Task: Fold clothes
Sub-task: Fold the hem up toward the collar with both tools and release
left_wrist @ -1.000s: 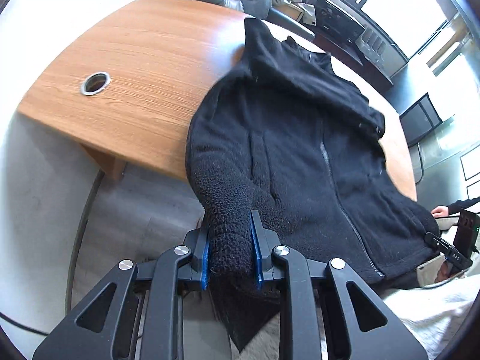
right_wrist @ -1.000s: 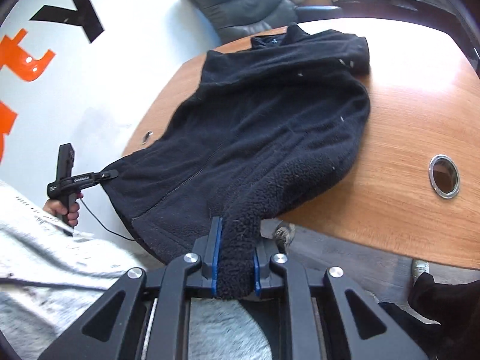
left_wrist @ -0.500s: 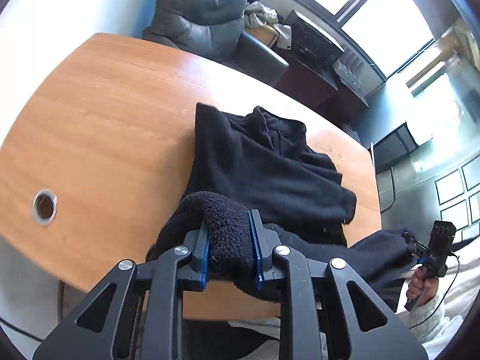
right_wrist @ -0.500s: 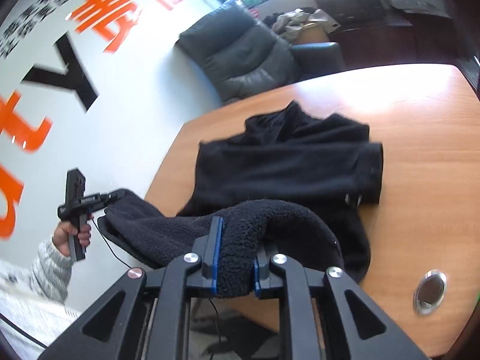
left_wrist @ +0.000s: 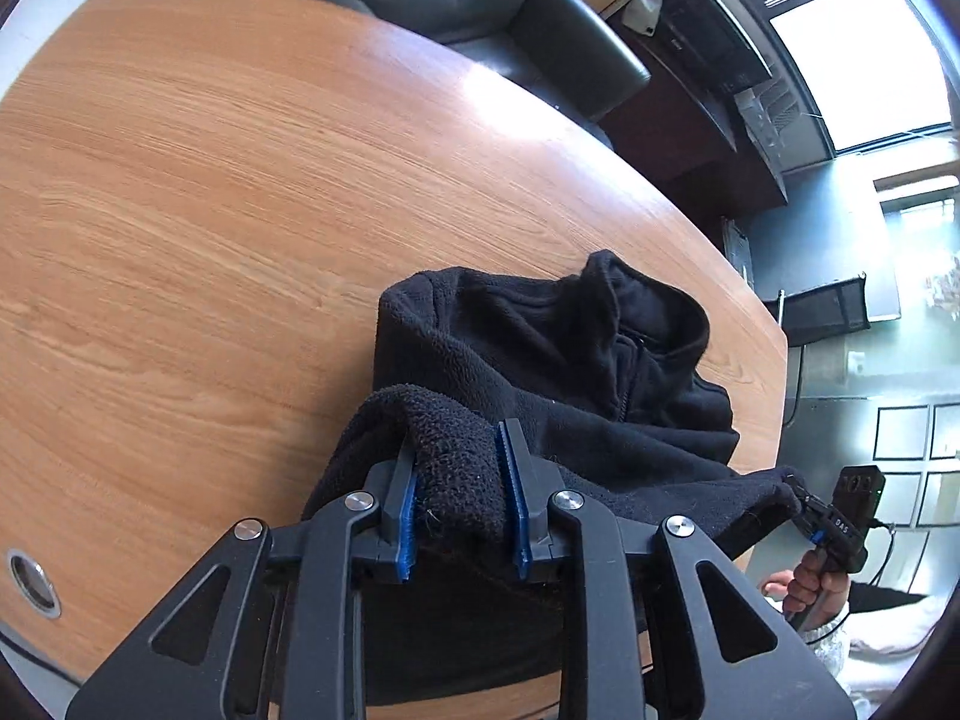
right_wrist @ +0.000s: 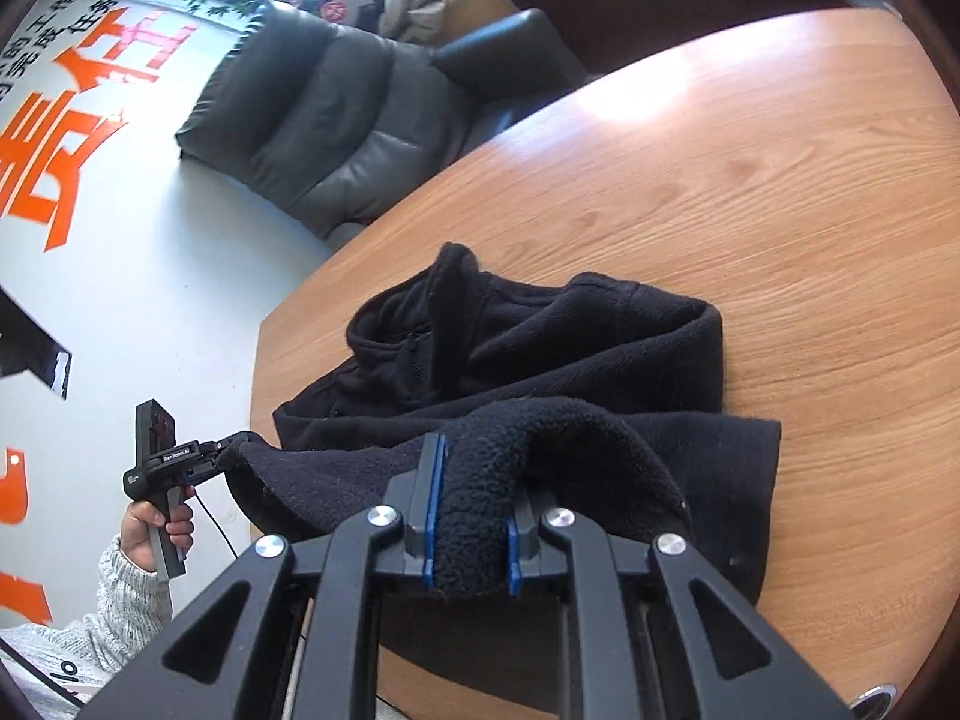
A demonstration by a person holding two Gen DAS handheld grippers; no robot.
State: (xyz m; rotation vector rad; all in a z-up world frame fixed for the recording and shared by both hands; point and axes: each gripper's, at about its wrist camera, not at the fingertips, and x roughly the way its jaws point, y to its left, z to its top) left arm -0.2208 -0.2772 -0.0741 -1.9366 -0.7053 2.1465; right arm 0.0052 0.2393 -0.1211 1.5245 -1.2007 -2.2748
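A black fleece jacket (left_wrist: 558, 360) lies on the wooden table (left_wrist: 210, 210), its collar end away from me. It also shows in the right wrist view (right_wrist: 570, 348). My left gripper (left_wrist: 459, 468) is shut on the jacket's bottom hem corner and holds it raised over the jacket body. My right gripper (right_wrist: 471, 498) is shut on the other hem corner and holds it raised too. The hem stretches between both grippers and drapes over the lower half of the jacket. Each gripper shows in the other's view, the right one (left_wrist: 804, 507) and the left one (right_wrist: 213, 456).
A grey leather armchair (right_wrist: 336, 114) stands beyond the table's far edge. A round cable grommet (left_wrist: 33, 582) sits in the table at my near left. A white wall with orange lettering (right_wrist: 72, 138) is at the left. Dark office furniture (left_wrist: 708, 60) stands by the windows.
Both grippers lifted the jacket's bottom hem off the table edge and carried it forward over the jacket toward the collar. The jacket now lies folded back on itself.
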